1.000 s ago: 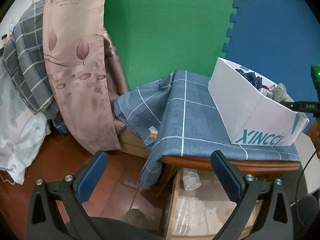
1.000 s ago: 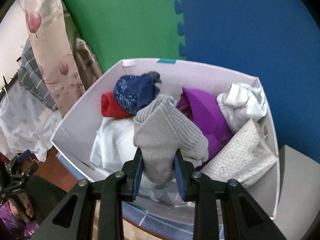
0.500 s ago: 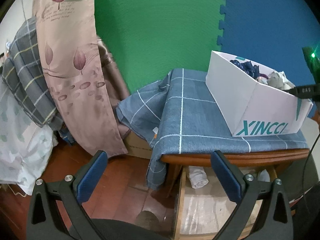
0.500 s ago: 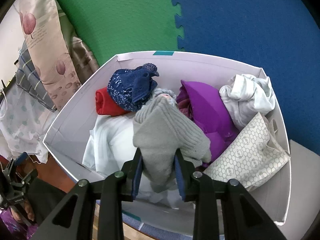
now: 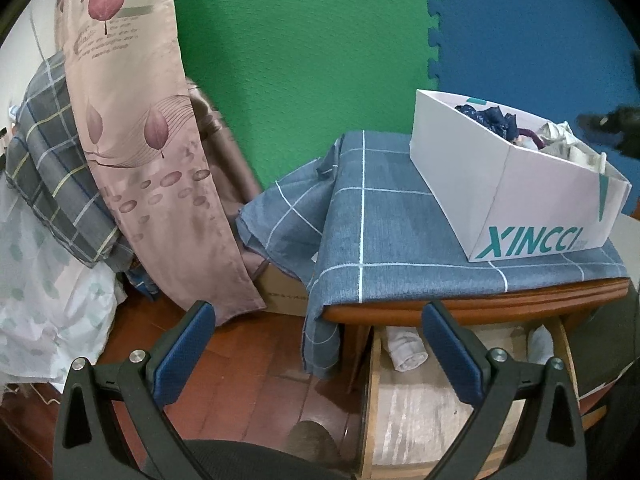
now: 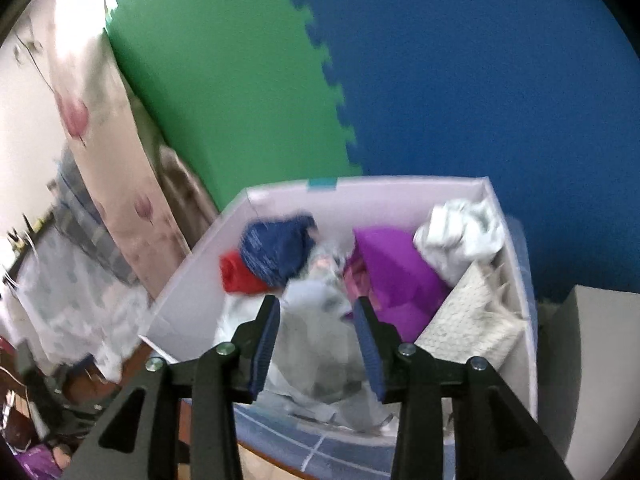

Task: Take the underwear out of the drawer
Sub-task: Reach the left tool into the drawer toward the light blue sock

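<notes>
The white XINCCI box [image 5: 520, 208] stands on the blue checked cloth [image 5: 380, 232] over the wooden table. It holds several folded garments. In the blurred right wrist view my right gripper [image 6: 317, 308] hovers over the box [image 6: 192, 280]. Its jaws are opening, and the grey knitted garment [image 6: 316, 344] lies in the box between and below them, no longer pinched. My left gripper [image 5: 316, 320] is open and empty in front of the table. Below it the wooden drawer [image 5: 372, 400] is pulled out, with a rolled pale garment [image 5: 406, 350] at its back.
A floral curtain [image 5: 152, 160] and plaid bedding [image 5: 52, 168] hang at the left over the wooden floor. Green and blue foam mats cover the wall. Red [image 6: 236, 276], navy [image 6: 276, 248], purple [image 6: 396, 276] and white [image 6: 460, 236] garments fill the box. A white block [image 6: 592, 360] stands at its right.
The right gripper's jaws have widened and it has drawn up and back from the box. The grey garment has slumped out of the grip. The left gripper has rolled slightly.
</notes>
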